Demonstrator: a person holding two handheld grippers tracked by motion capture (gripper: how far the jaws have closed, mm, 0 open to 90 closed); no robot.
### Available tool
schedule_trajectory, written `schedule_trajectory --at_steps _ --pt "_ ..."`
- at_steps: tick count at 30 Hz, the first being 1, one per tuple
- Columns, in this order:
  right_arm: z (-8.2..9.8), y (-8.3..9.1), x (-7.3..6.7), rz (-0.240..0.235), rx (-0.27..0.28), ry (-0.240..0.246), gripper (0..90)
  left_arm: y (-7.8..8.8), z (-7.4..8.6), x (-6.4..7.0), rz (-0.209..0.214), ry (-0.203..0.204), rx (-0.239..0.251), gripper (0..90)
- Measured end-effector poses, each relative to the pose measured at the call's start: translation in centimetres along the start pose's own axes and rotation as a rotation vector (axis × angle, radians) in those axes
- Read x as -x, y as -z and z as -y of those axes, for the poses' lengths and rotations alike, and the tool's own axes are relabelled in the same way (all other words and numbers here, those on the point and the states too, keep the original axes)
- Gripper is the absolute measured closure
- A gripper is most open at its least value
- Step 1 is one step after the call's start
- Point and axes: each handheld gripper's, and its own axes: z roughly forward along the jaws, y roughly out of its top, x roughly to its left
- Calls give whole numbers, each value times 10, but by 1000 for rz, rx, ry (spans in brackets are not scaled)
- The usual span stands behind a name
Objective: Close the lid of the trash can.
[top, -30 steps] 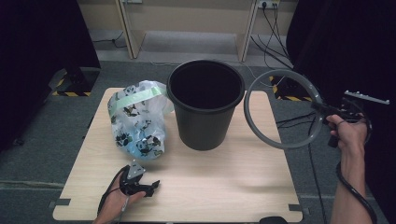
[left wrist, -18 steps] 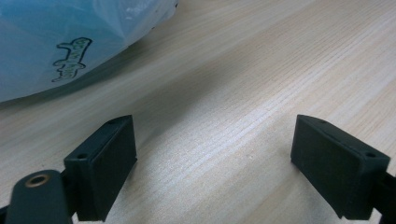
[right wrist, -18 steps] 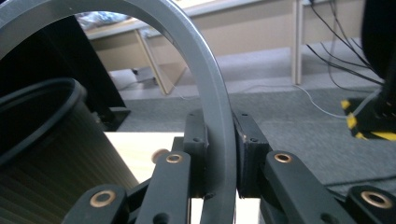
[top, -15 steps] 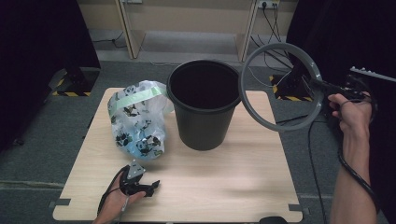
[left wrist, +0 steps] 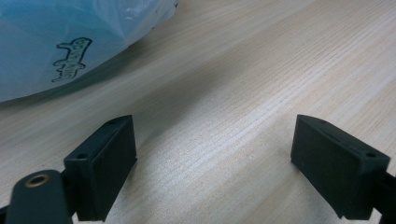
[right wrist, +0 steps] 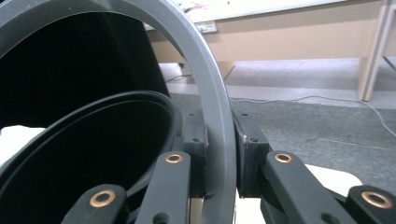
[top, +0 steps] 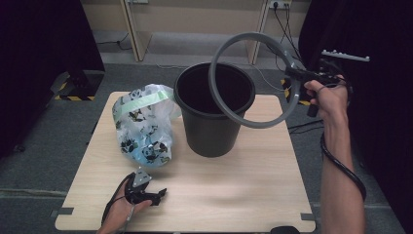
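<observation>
A grey ring (top: 251, 80) is held on edge in the right gripper (top: 306, 87), whose jaws are clamped on its band, one pad on each face. The ring is tilted, its lower arc lying over the near rim of the black bucket (top: 214, 112) and its top well above. To be seated, it would need to be laid flat and centred over the mouth. The left gripper (top: 146, 192) rests on the bench (top: 243, 195), jaws wide and empty, beside the printed bag (top: 141, 126).
</observation>
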Motion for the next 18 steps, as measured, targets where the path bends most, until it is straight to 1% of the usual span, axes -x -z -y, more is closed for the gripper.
schedule_trajectory --at_steps 3,4,7,12,18 --pt "-7 -17 -17 -19 -21 11 780 0 0 0 -1 -1 0 133" --pt "-10 -27 -26 -28 -33 22 780 0 0 0 -1 -1 0 133" --pt "-13 -42 -38 -37 -49 24 779 0 0 0 0 0 0 133" --pt "-14 -66 -52 -38 -94 27 780 0 0 0 0 0 0 134" --pt "-11 -89 -60 -18 -145 22 778 0 0 0 -1 -1 0 133"
